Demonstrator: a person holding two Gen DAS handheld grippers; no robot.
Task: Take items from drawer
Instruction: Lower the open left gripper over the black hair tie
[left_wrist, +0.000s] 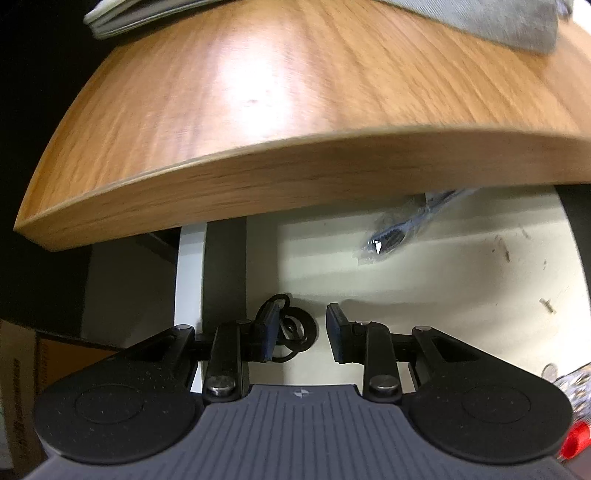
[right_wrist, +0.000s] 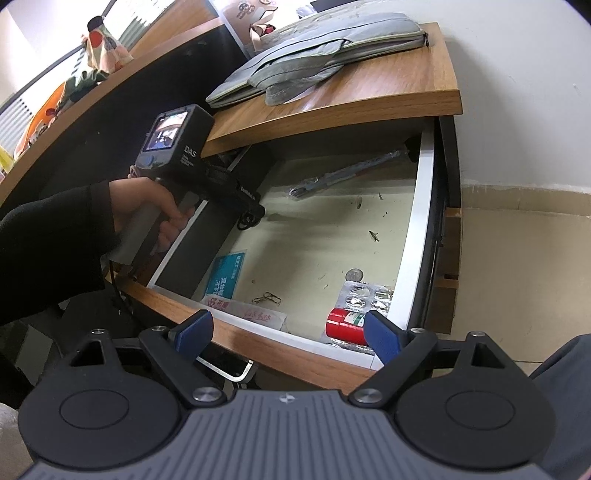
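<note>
Overhead indoor light throws a broad white glare patch on the wooden worktop (left_wrist: 258, 92), which looks smeared with motion blur in the left wrist view, while its overhang casts soft banded shadows across the pale drawer floor (right_wrist: 314, 236) and fisheye distortion bows every edge into dark corners.

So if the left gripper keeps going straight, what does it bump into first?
Probably the black hair tie by its left finger, or the bare drawer floor just past it. The left gripper is open, and depth is hard to judge. The wrapped tool lies farther back.
</note>
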